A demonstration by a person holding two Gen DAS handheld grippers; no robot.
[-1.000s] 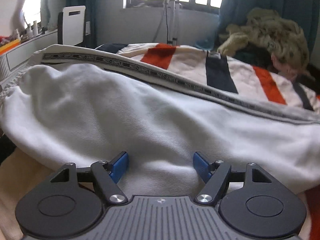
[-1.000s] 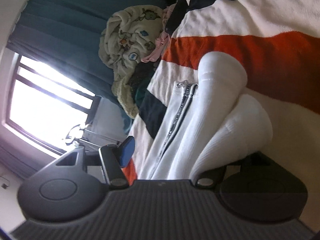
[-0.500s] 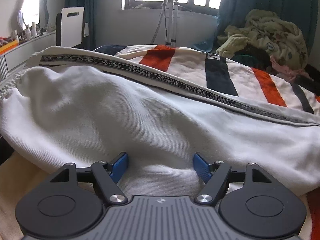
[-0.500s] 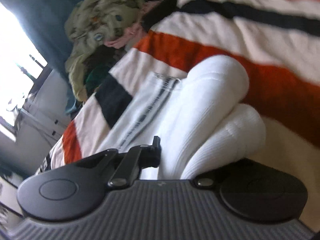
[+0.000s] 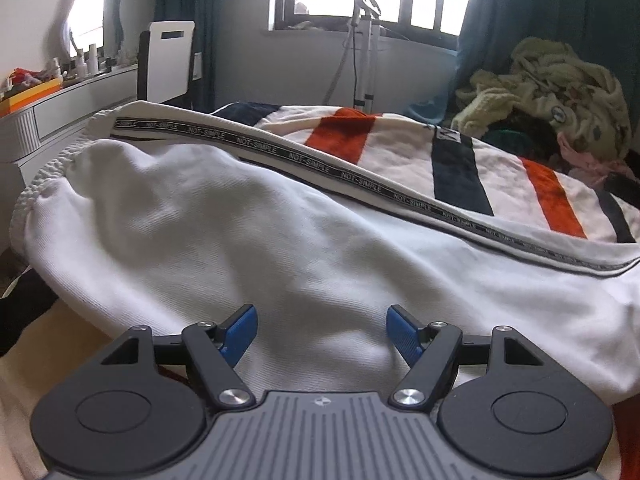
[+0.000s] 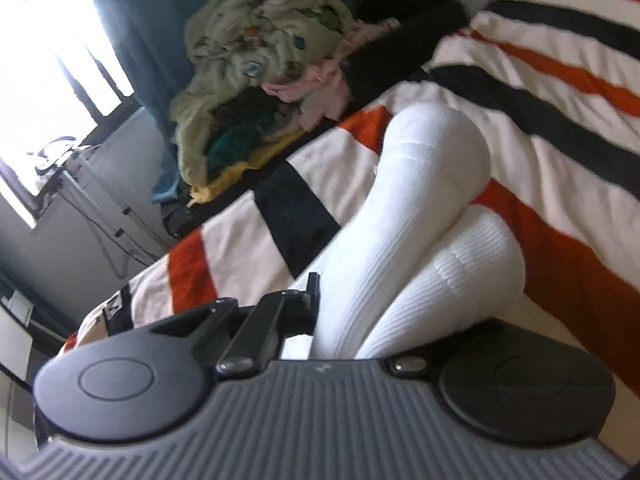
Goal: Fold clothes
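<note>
White sweatpants (image 5: 224,232) with a black lettered side stripe (image 5: 360,182) lie across the striped bed cover (image 5: 496,184). My left gripper (image 5: 322,330) is open, its blue pads (image 5: 239,330) spread just above the white cloth, holding nothing. In the right wrist view my right gripper (image 6: 352,320) is shut on the ribbed leg cuffs (image 6: 432,216) of the sweatpants, which bulge out between the jaws; the right finger is hidden under the cloth.
A heap of crumpled clothes (image 5: 560,92) (image 6: 260,52) sits at the far side of the bed. A white chair (image 5: 168,60) and a dresser (image 5: 60,108) with bottles stand at the left. A stand (image 5: 366,48) is by the window.
My right gripper closed on the leg cuffs and tilted, swinging its view across the bed. My left gripper rose slightly and stayed open over the cloth.
</note>
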